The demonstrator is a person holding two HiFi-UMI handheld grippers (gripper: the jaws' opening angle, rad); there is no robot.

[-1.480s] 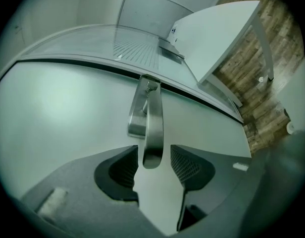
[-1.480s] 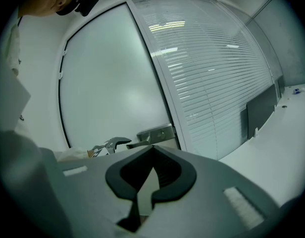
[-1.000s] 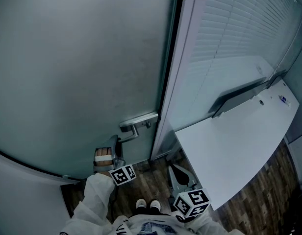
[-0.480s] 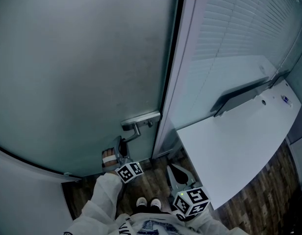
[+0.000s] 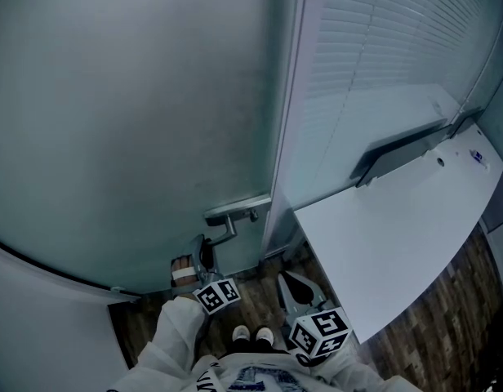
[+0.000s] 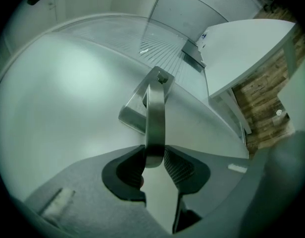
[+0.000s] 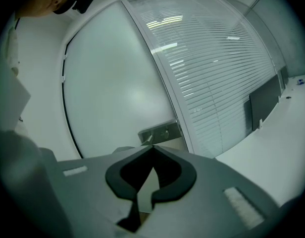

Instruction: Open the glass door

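Observation:
The frosted glass door point(image 5: 137, 113) fills the left of the head view, its edge against the pale frame point(image 5: 288, 137). A metal lever handle point(image 5: 223, 233) sticks out from a lock plate point(image 5: 238, 207) near that edge. My left gripper point(image 5: 204, 256) is shut on the lever's free end. In the left gripper view the steel lever point(image 6: 155, 113) runs straight between the ribbed pads, with the left gripper point(image 6: 153, 155) pressing on both its sides. My right gripper point(image 5: 294, 288) hangs lower right, away from the door. In its own view the right gripper point(image 7: 152, 148) is shut and holds nothing.
A white desk point(image 5: 398, 235) stands close on the right with a dark monitor point(image 5: 398, 155) at its back edge. Glass with blinds point(image 5: 374, 47) lies behind it. Wood floor point(image 5: 145, 325) and the person's shoes point(image 5: 253, 334) show below.
My left gripper, still on the lever, has shifted a little right and down, with a slight roll. The right gripper has stayed put.

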